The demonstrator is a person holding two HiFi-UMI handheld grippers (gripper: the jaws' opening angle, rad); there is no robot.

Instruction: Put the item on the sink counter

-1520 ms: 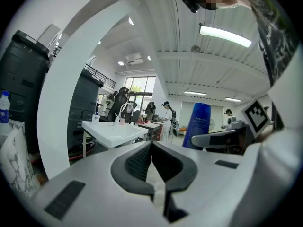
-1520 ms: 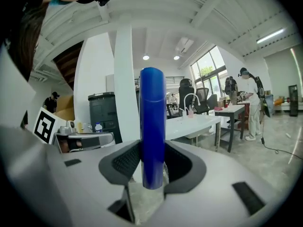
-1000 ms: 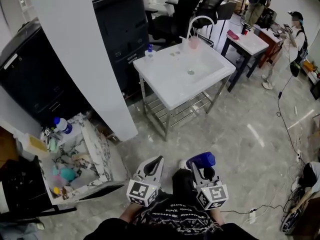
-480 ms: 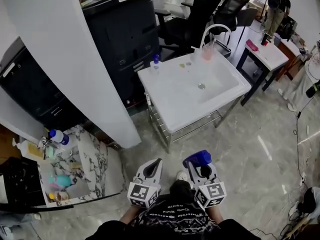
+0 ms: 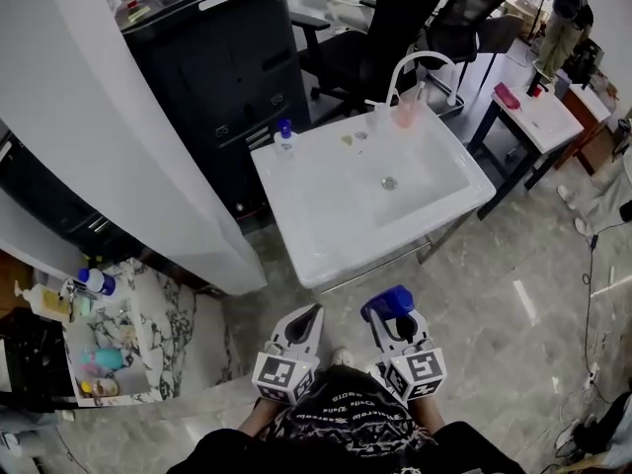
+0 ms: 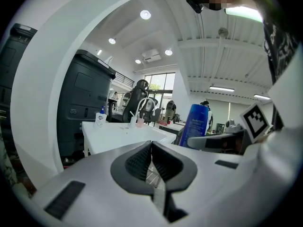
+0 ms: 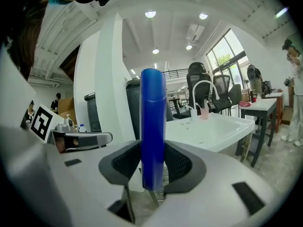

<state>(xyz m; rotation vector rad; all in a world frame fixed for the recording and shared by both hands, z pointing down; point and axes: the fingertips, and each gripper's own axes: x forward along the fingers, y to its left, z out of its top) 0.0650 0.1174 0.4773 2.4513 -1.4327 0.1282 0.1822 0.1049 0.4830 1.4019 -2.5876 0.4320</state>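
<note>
**Now a blue bottle sits in the right gripper, short of the sink**

The right gripper (image 5: 394, 311) is clamped on a blue bottle (image 7: 153, 126). Its two dark pads press the bottle from both sides, and the bottle stands upright between them. The left gripper (image 5: 310, 316) holds nothing, and its jaws are together, pad against pad. Both grippers hang side by side over the marble floor (image 5: 494, 265), close to the person's body. The bottle is in the air just before the near edge of the white sink (image 5: 326, 200), not on the counter. On the far side of the counter stand a small soap bottle (image 5: 284, 138) and a pink cup (image 5: 406, 115), beside the curved faucet (image 5: 417, 60). Behind the sink is a black cabinet (image 5: 232, 52).
</note>
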